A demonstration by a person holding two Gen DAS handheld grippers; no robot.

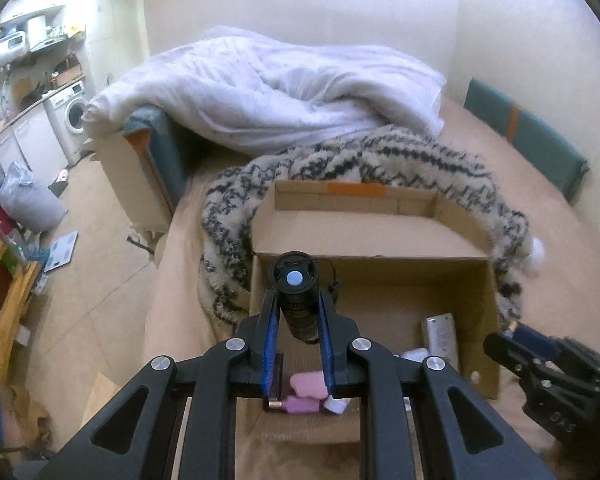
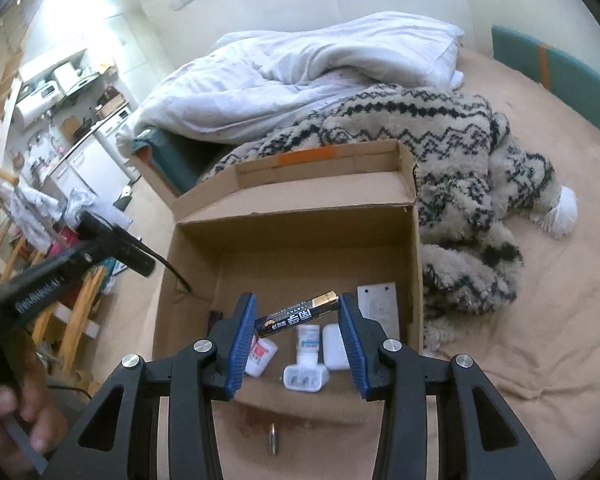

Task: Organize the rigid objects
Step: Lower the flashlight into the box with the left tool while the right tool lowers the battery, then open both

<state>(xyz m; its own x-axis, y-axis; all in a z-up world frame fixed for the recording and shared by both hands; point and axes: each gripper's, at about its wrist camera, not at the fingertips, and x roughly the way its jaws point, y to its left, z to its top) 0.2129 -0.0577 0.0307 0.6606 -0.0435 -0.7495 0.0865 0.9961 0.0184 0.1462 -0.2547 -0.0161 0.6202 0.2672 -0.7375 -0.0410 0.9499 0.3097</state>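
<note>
**Spotter:** Left wrist view first. Your left claw (image 1: 298, 308) is pinching a black flashlight (image 1: 296, 292), its long axis pointing up and away from you along the fingers, blue-dotted end cap toward the camera. It hangs over the near left part of the cardboard box (image 1: 374, 258), so a straight lowering looks like all the drop needs.

**Operator:** And my right?

**Spotter:** Your right claw (image 2: 298, 314) pinches a black battery (image 2: 298, 316) by its two ends, long axis across the gap and tilted, gold end up toward the right finger. It sits over the box's near half, above a white plug (image 2: 305, 376) and a grey plate (image 2: 378, 304) against the right wall. Neither arm looks nearer; both are already over the box.

**Operator:** Any writing?

**Spotter:** White characters on the battery; too small for me to read surely.
</note>
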